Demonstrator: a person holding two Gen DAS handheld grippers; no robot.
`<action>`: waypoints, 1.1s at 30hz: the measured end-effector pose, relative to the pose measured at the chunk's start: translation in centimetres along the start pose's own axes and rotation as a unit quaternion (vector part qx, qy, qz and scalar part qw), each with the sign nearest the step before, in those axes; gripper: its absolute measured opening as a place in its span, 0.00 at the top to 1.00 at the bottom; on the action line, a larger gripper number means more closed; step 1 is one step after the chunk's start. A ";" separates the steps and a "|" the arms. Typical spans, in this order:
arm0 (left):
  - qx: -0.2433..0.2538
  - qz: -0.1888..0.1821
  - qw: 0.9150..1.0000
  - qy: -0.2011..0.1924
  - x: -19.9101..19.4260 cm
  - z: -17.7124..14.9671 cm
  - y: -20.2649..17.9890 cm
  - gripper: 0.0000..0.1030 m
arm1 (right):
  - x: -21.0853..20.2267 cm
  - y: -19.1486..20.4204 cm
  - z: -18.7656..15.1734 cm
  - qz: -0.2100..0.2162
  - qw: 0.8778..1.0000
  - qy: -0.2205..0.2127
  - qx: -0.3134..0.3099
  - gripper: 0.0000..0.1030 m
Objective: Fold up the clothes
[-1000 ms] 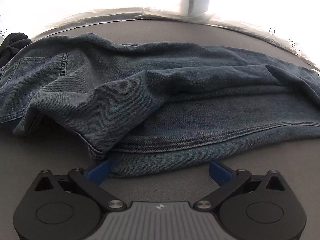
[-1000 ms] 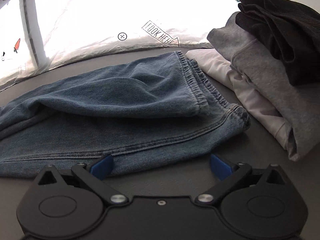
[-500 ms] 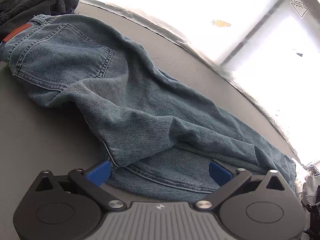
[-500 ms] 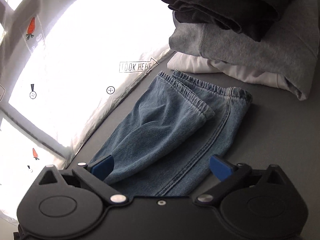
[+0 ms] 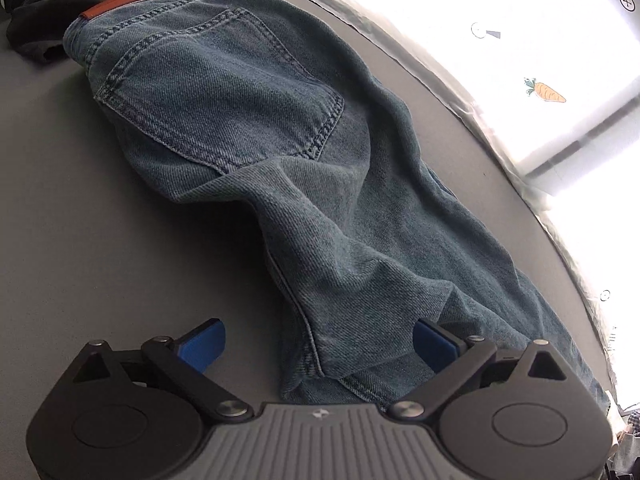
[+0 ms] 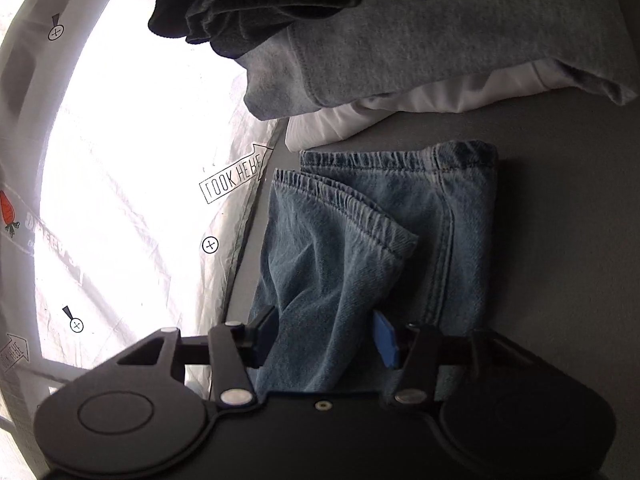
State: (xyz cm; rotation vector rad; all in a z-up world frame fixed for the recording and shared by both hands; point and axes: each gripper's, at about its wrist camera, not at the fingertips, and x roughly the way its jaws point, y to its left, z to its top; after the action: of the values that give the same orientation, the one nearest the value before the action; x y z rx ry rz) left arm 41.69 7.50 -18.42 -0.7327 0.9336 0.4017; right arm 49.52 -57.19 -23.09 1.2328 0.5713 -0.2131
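jeans point(image 5: 304, 184) lie lengthwise on the grey table point(image 5: 100, 220), waistband end far, near a dark garment point(image 5: 48, 4). left gripper point(image 5: 320, 344) sits low over the leg fabric, jaws wide and just closing slightly, a fold edge between the blue pads, not pinched. right gripper point(image 6: 324, 340) at the hem end, jaws just closing to about half, upper leg layer of jeans point(image 6: 360, 248) between them; firm grip unclear. folded clothes stack point(image 6: 400, 52) lies beyond the hems.

Staged recording setup: grey table point(image 5: 100, 208), white backdrop point(image 6: 132, 184) printed with target marks, carrots.
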 end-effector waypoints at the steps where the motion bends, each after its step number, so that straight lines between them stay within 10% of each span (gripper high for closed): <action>1: 0.004 0.002 1.000 0.001 0.1 0.0 -0.1 0.10 | 0.3 0.2 0.0 -0.007 1.000 -0.001 -0.004 0.50; 9: 0.015 0.010 1.000 0.001 0.6 0.2 -0.4 0.23 | 2.2 2.0 -0.7 -0.080 0.994 0.002 -0.068 0.84; 21: 0.003 0.004 1.000 0.003 0.3 0.3 0.4 0.24 | 2.2 3.9 -1.8 -0.117 0.989 -0.005 -0.089 0.88; 24: 0.002 0.010 1.000 0.000 0.2 0.5 0.6 0.44 | 1.6 4.0 -1.6 -0.104 0.990 -0.020 -0.088 0.93; 26: -0.002 -0.007 1.000 0.003 0.1 0.7 0.8 0.74 | 0.8 4.4 -1.5 -0.101 0.989 -0.037 -0.098 0.94; 33: 0.011 -0.004 1.000 -0.003 -0.2 0.4 0.5 0.79 | -2.5 6.7 0.2 -0.076 0.984 -0.083 -0.139 0.95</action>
State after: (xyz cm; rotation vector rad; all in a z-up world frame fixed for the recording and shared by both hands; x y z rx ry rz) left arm 41.51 8.09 -18.29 -0.7142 0.9283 0.3850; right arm 50.51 -55.53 -16.23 0.8920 0.5313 -0.3499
